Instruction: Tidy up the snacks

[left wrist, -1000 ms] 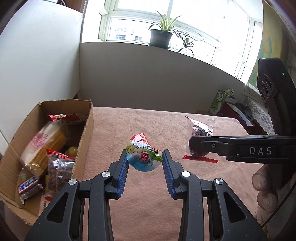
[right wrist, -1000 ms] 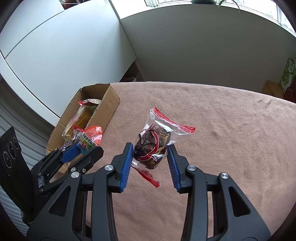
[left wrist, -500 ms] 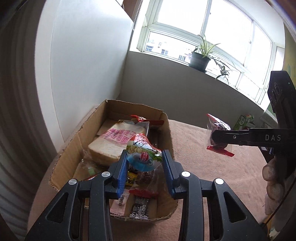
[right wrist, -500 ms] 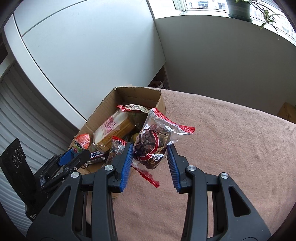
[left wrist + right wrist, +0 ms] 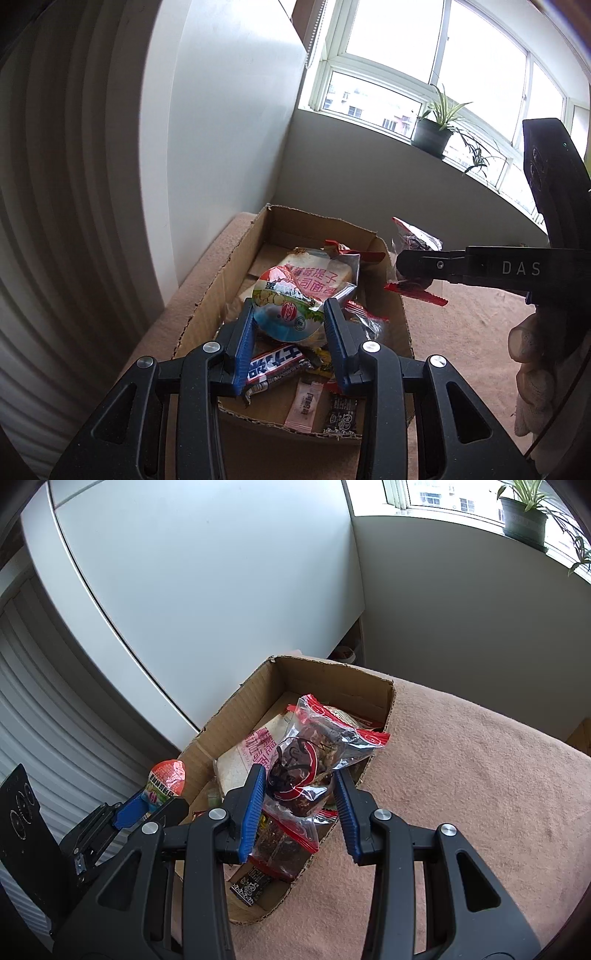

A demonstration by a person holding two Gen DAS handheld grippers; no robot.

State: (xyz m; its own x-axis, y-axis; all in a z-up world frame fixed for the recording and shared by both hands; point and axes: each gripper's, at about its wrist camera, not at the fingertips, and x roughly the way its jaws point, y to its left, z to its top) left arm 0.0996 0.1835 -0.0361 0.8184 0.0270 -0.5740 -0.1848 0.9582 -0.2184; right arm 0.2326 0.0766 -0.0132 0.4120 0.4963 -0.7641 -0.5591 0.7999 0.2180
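An open cardboard box (image 5: 221, 280) (image 5: 236, 709) on the pink cloth holds several snacks, among them a bread pack (image 5: 314, 275) (image 5: 255, 753) and a blue-and-white bar (image 5: 277, 365). My left gripper (image 5: 290, 332) is shut on a round jelly cup (image 5: 286, 314) and holds it over the box's near half; the cup also shows in the right wrist view (image 5: 166, 779). My right gripper (image 5: 299, 805) is shut on a clear red-trimmed bag of dark dried fruit (image 5: 310, 764) (image 5: 413, 243), held above the box's right wall.
A white cabinet side (image 5: 207, 590) and a ribbed wall (image 5: 55, 221) stand close behind and left of the box. The pink tablecloth (image 5: 461, 794) stretches to the right. A potted plant (image 5: 432, 129) sits on the window sill.
Both grippers have carried their snacks left from the open cloth to over the box. The box now lies right below both of them. Both grips are unchanged.
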